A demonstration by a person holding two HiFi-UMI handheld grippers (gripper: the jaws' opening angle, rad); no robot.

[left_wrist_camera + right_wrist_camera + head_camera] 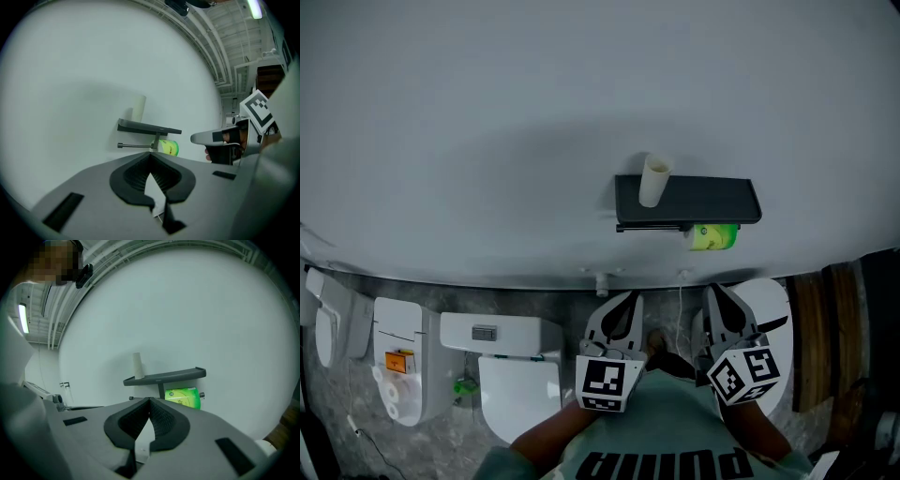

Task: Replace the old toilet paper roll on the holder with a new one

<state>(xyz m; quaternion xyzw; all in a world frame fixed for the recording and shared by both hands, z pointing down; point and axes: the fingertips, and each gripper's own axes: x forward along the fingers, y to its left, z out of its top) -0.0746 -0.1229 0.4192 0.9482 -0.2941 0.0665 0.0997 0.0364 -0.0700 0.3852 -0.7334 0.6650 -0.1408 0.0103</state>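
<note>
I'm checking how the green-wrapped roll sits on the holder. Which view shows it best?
The right gripper view: the green-wrapped roll shows nearly whole, side-on, under the shelf. The head view looks down, so the shelf hides part of it. The left gripper view shows it smaller, beside the post.

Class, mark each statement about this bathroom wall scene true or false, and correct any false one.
1. A bare cardboard tube stands on the black shelf. True.
2. A green-wrapped roll sits just under the shelf. True.
3. The right hand-held gripper grips the green-wrapped roll. False: its jaws are shut on nothing and it is clear of the wall.
4. In the head view, the toilet is to the right of the shelf. False: it is down to the left of it.
</note>
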